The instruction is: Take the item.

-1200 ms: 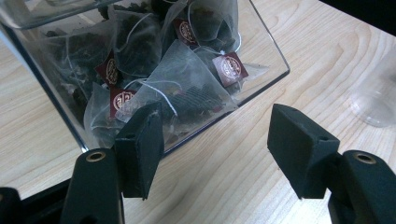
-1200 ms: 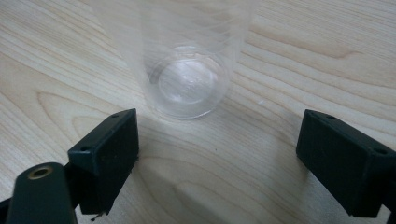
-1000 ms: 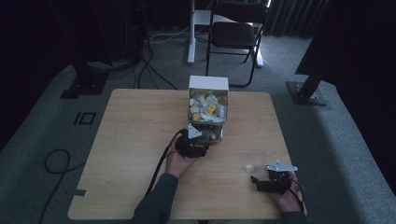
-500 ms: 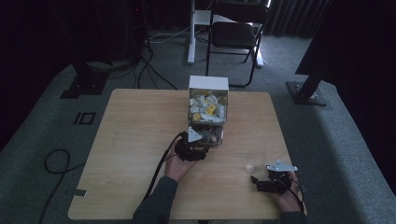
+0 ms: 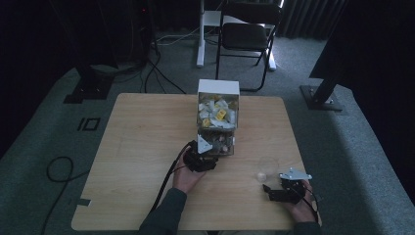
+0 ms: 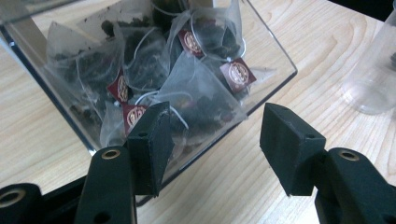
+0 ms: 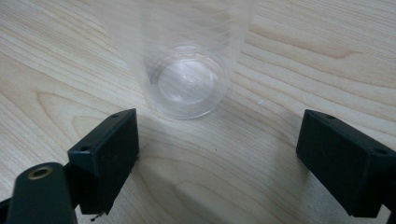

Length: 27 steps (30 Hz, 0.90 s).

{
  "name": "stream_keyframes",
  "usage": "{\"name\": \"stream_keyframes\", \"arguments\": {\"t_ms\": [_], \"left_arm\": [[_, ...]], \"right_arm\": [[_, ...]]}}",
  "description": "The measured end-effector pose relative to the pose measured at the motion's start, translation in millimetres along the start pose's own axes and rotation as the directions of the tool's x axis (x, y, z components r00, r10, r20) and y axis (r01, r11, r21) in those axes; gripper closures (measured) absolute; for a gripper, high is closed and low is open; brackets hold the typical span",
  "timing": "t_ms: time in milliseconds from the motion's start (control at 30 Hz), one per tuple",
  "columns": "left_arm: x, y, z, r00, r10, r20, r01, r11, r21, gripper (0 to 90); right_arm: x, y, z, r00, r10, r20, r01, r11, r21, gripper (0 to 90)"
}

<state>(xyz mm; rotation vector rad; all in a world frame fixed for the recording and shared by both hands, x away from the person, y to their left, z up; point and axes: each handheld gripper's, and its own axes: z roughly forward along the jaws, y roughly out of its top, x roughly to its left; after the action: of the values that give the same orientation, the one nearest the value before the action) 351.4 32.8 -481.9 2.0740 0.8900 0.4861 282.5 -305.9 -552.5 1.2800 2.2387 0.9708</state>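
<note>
- Left gripper [image 5: 206, 152] sat at about 6 o'clock of the clear box [image 5: 218, 128], right up against its near end, mid-table.
- In the left gripper view, that gripper [image 6: 215, 135] had its jaws apart and they'd just been closing in a bit. One pad was against the box's [image 6: 93, 135] clear front wall, the other out over bare wood, not touching anything I could see. So open, not clamped on anything.
- The box was tilted toward the gripper and stuffed with pyramid tea bags [image 6: 196, 100], dark leaves inside, little maroon tags [image 6: 237, 74] on strings. A few bags were piled against the low front corner, around 12 o'clock from the jaws.
- From the high view the far section of the box held pale packets [image 5: 215, 110], a yellow one among them.
- Right gripper [image 5: 277, 187] was at about 5 o'clock of the table [image 5: 142, 147], near the front edge, well apart from the box.
- Right gripper view: jaws [image 7: 215, 158] wide open, nothing between the pads except wood.
- A clear cup [image 7: 187, 60] stood upright at 12 o'clock just beyond those jaws, close but not touching either pad. Looked empty, you could see the round base through it.
- Same cup [image 5: 266, 169] in the high view, just at 11 o'clock of the right gripper.
- It also peeked in at 2 o'clock in the left gripper view [image 6: 373, 70].
</note>
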Motion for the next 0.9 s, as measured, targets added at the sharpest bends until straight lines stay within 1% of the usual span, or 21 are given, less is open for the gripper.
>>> {"name": "stream_keyframes", "arguments": {"t_ms": [133, 200, 300, 433, 467, 500, 533, 733, 800, 900], "left_arm": [[-1.2, 3.8, 2.1, 0.9996, 0.002, -0.028, -0.002, 1.0000, -0.003, 46.1], [-0.8, 5.3, 3.1, 0.9994, 0.002, -0.036, -0.003, 1.0000, -0.002, 48.5], [-0.1, 6.9, 3.6, 0.9991, 0.003, -0.043, -0.003, 1.0000, -0.006, 55.1], [-0.1, 8.1, 3.7, 0.9986, 0.014, -0.050, -0.014, 0.9999, -0.002, 67.4], [0.5, 8.2, 3.6, 0.9987, 0.013, -0.049, -0.013, 0.9999, 0.000, 70.3], [1.1, 8.3, 3.5, 0.9990, 0.012, -0.044, -0.012, 0.9999, 0.001, 76.3], [1.9, 8.5, 3.4, 0.9992, 0.010, -0.039, -0.010, 0.9999, 0.002, 76.3], [4.8, 9.4, 2.2, 0.9997, 0.006, -0.025, -0.006, 1.0000, 0.002, 90.0], [5.7, 9.5, 2.5, 0.9999, 0.002, -0.017, -0.002, 1.0000, 0.008, 90.0], [7.2, 9.5, 1.7, 1.0000, -0.005, -0.003, 0.005, 1.0000, 0.003, 90.0]], "right_arm": [[0.0, 0.0, 0.0, 1.0000, 0.000, 0.000, 0.000, 1.000, 0.000, 12.8], [-0.2, 0.0, 0.1, 1.0000, -0.001, -0.001, 0.001, 1.000, -0.002, 12.8], [-0.4, 0.0, 0.0, 1.0000, -0.001, -0.002, 0.001, 1.000, -0.002, 12.8], [-0.4, 0.0, 0.1, 1.0000, -0.003, -0.002, 0.003, 1.000, -0.002, 12.8], [-0.4, 0.0, 0.1, 1.0000, -0.003, -0.002, 0.003, 1.000, -0.002, 12.8], [-0.4, 0.0, 0.1, 1.0000, -0.003, -0.002, 0.003, 1.000, -0.002, 12.8], [-0.4, 0.0, 0.1, 1.0000, -0.003, -0.002, 0.003, 1.000, -0.002, 12.8], [-0.3, 0.0, 0.0, 1.0000, -0.002, -0.002, 0.002, 1.000, -0.001, 12.8], [-0.3, 0.0, 0.0, 1.0000, -0.002, -0.002, 0.002, 1.000, -0.001, 12.8], [-0.3, 0.0, 0.0, 1.0000, -0.002, -0.003, 0.002, 1.000, -0.001, 12.8]]}}
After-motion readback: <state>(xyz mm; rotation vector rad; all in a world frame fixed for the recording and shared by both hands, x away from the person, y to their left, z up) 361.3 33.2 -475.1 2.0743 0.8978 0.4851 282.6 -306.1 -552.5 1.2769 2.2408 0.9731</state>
